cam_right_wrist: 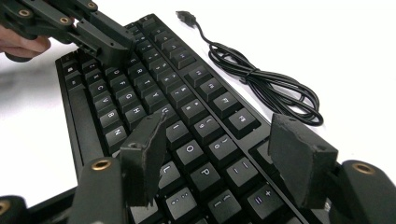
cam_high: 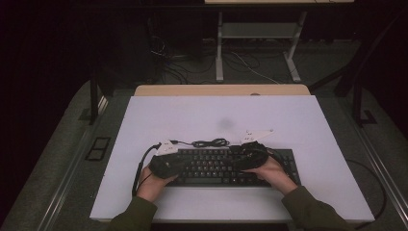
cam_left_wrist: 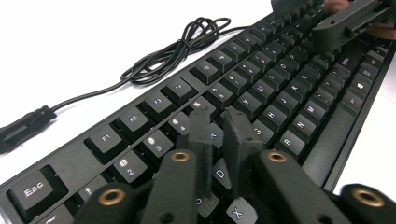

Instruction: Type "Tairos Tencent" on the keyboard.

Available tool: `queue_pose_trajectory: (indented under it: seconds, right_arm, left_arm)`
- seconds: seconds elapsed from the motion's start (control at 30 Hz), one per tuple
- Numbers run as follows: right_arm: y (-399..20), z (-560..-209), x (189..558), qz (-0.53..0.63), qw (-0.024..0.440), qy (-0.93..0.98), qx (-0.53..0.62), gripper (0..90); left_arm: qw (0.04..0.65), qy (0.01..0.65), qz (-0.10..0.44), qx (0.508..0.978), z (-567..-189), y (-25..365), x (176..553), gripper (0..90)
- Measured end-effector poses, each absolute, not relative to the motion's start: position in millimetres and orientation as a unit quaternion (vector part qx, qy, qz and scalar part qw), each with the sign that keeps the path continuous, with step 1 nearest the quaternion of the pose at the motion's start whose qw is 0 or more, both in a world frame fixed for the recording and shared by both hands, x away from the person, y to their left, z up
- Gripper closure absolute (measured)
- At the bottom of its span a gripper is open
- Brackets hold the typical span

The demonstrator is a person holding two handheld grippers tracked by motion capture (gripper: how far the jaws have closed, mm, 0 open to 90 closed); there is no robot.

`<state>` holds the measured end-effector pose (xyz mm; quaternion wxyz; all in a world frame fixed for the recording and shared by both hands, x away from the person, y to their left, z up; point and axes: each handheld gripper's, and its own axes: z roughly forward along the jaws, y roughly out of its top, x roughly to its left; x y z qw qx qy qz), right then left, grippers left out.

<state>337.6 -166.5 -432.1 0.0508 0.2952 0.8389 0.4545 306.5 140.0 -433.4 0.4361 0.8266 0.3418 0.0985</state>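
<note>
A black keyboard [cam_high: 216,166] lies near the front of the white mat [cam_high: 269,115]. My left gripper [cam_high: 168,163] hovers low over its left-hand keys. In the left gripper view, the jaws of the left gripper [cam_left_wrist: 218,116] stand almost together above the letter keys [cam_left_wrist: 261,88], with nothing between them. My right gripper [cam_high: 246,156] is over the right half of the keyboard. In the right gripper view, the right gripper [cam_right_wrist: 224,130] is open above the keys [cam_right_wrist: 187,107], with its jaws wide apart and not touching any. The keyboard's bundled black cable [cam_high: 209,143] lies just behind it.
The cable's loose coil [cam_left_wrist: 177,51] and USB plug [cam_right_wrist: 184,15] rest on the mat beyond the keyboard's back edge. A wooden desk edge [cam_high: 221,90] shows behind the mat. Farther back on the floor are a metal table frame [cam_high: 255,33] and tangled wires [cam_high: 173,62].
</note>
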Motion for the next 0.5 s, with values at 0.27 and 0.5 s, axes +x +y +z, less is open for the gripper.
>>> queue_pose_trajectory:
  seconds: [0.27, 0.5]
  right_arm:
    - [-170.8, -432.3, 336.1, 0.453, 0.054, 0.838, 0.299, 36.5]
    - [-173.5, -432.9, 334.5, 0.454, 0.056, 0.836, 0.304, 36.5]
  left_arm:
    - [0.427, 0.338, 0.092, 0.833, -433.4, 137.4, 310.7, 89.2]
    - [0.425, 0.337, 0.091, 0.835, -434.3, 133.9, 313.2, 89.2]
